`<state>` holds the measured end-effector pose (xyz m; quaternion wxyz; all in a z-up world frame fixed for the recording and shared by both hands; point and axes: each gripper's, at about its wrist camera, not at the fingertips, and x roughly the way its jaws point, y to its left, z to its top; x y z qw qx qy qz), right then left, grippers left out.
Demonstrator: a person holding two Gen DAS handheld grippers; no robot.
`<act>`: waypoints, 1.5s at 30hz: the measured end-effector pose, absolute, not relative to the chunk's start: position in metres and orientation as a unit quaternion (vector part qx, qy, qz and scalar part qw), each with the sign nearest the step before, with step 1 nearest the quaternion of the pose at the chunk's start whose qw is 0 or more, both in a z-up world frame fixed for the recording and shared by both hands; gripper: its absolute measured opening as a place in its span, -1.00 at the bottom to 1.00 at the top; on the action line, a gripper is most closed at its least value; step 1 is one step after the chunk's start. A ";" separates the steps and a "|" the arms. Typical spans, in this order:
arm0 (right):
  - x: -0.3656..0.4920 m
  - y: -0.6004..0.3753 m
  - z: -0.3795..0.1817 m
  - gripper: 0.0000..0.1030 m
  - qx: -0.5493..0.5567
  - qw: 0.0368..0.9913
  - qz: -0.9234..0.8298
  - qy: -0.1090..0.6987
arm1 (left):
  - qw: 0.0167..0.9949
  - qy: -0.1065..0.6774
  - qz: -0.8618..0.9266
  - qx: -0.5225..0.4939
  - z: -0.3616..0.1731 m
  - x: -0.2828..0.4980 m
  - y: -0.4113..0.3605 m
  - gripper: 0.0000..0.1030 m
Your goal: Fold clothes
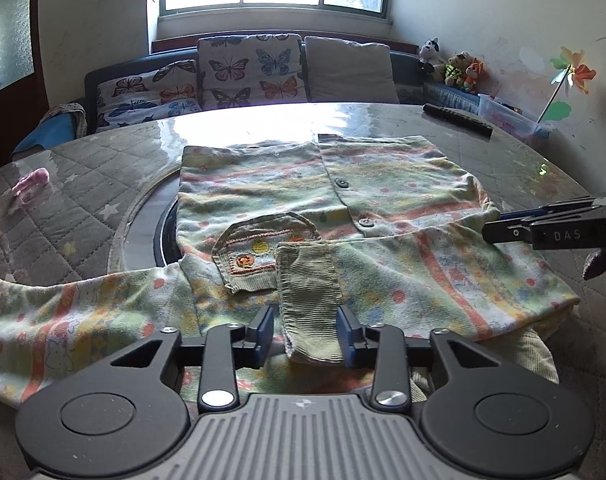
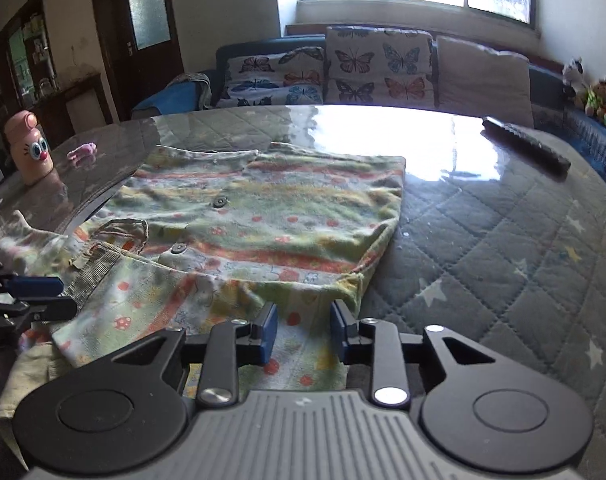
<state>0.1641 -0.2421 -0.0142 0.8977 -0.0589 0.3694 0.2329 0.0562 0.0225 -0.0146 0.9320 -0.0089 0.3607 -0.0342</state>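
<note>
A child's pastel patterned jacket (image 1: 383, 196) lies flat, front up, on the round table (image 1: 103, 208), with buttons and a green corduroy pocket (image 1: 263, 248). One sleeve is folded across the front, and its corduroy cuff (image 1: 309, 300) lies between the fingers of my left gripper (image 1: 306, 330), which is open. The other sleeve trails off to the left (image 1: 63, 320). In the right wrist view, my right gripper (image 2: 305, 332) is open over the folded sleeve's upper part (image 2: 299, 320) at the jacket's (image 2: 263, 216) near right corner. Each gripper shows at the edge of the other's view.
A black remote (image 2: 525, 148) lies at the table's far right. A pink bottle with a cartoon face (image 2: 29, 148) and a small pink object (image 2: 83, 152) sit far left. A sofa with butterfly cushions (image 1: 247, 72) and plush toys (image 1: 455, 66) stand behind the table.
</note>
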 end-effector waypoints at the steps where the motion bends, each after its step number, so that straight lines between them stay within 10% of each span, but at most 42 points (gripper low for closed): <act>1: 0.162 -0.240 -0.013 -0.31 -0.061 0.898 0.234 0.368 | 0.932 0.361 -0.033 -0.010 -0.015 0.056 0.023 -0.12; 8: 0.142 -0.218 -0.005 -0.01 -0.074 0.891 0.268 0.360 | 0.941 0.338 -0.015 -0.017 -0.005 0.043 0.032 0.71; 16: 0.118 -0.169 -0.012 0.19 -0.117 0.879 0.305 0.347 | 0.948 0.318 0.024 -0.026 0.004 0.019 0.056 1.00; 36: 0.093 -0.133 -0.007 0.54 -0.173 0.870 0.334 0.320 | 0.907 0.301 0.263 -0.131 -0.002 -0.015 0.221 0.95; 45: 0.092 -0.133 0.003 0.54 -0.164 0.872 0.340 0.313 | 0.891 0.308 0.293 -0.158 -0.014 -0.008 0.253 0.02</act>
